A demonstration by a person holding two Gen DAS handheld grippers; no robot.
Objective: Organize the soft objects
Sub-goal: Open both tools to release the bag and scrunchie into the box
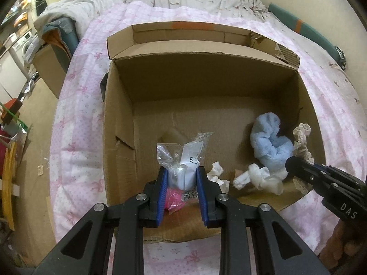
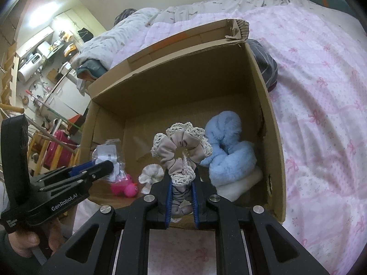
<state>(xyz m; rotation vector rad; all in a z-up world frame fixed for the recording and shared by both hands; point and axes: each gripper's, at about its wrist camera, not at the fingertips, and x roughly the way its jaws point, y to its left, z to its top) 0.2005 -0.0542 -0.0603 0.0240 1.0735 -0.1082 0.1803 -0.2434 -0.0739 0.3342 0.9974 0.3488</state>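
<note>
An open cardboard box [image 1: 119, 126] [image 2: 270, 105] stands on a pink bedspread. My left gripper [image 1: 181, 171] is shut on a clear plastic bag with a white label [image 1: 183, 158] and holds it inside the box near the front wall; it also shows in the right wrist view [image 2: 107, 158]. My right gripper [image 2: 182, 178] is shut on a beige scrunchie with a crochet lace edge [image 2: 179, 146], held upright over the box; the scrunchie shows in the left wrist view [image 1: 301, 137]. A fluffy blue scrunchie [image 1: 270, 142] [image 2: 229, 146] lies in the box's right corner.
On the box floor lie a pink fluffy item [image 2: 126, 188], white fabric pieces [image 1: 257, 176] [image 2: 151, 174] and a white pad [image 2: 240, 183] under the blue scrunchie. A grey striped cloth [image 2: 266, 64] lies behind the box. Rumpled bedding [image 1: 91, 6] is at the far end.
</note>
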